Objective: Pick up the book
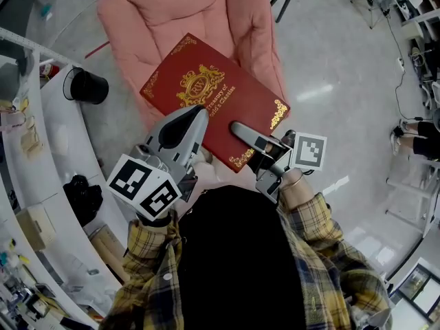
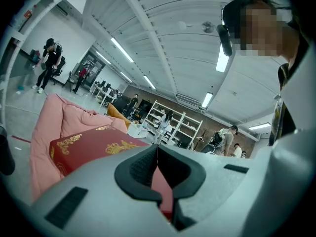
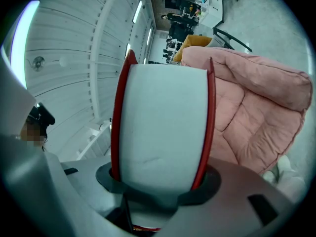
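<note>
Red hardback book (image 1: 210, 102) is at 12 o'clock, over pink quilt (image 1: 172, 12). Right gripper (image 1: 242, 130) clamps its 5 o'clock edge, full thickness. Left gripper (image 1: 198, 113) has jaws together by the 7 o'clock edge. Prob heavy, stiff, glossy cover: grip deep, support w/ left

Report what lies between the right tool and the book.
Nothing: the right tool clamps the book directly, seen in the right gripper view.

Pads of left gripper (image 2: 157, 151) together, tips meeting in thin line; red showing through gap behind tips. Red book (image 2: 91, 147), gold ornament, just ahead-left of jaws, on pink quilt (image 2: 44, 127). White shelving (image 2: 180, 125) far ahead.
</note>
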Demonstrator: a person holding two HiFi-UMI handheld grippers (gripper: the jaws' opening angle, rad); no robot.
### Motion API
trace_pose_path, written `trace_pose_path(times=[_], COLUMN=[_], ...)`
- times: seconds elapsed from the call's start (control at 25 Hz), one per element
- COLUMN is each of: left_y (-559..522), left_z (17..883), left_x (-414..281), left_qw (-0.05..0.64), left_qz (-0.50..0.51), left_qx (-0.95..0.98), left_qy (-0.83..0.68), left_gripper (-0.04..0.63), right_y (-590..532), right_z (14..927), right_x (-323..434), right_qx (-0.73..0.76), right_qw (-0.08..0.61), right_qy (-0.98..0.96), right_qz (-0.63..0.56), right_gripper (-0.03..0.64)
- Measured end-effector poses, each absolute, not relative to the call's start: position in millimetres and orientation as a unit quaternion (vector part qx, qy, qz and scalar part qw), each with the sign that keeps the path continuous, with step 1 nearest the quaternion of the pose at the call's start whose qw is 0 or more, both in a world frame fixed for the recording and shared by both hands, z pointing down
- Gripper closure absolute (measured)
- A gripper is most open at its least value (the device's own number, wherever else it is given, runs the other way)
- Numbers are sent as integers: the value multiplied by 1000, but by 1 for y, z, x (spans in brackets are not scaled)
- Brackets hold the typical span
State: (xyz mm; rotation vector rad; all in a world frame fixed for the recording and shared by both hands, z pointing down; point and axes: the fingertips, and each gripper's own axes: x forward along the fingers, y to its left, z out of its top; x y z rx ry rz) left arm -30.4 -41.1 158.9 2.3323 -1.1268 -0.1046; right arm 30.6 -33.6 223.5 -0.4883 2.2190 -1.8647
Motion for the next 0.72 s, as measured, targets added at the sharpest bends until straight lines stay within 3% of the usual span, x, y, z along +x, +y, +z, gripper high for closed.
trace_pose_path(times=[0.72], left_y=[-49], left_z=[165], left_x=[-32], left_qw=[275], left_qz=[-42], left_qx=[861], left_qy=[-425], left_gripper=[591], right_y=[-42], right_z=[227], right_x=[30], right_qx=[-160], right_qw=[93], right_qy=[754], right_qz=[-631], right_gripper=[364])
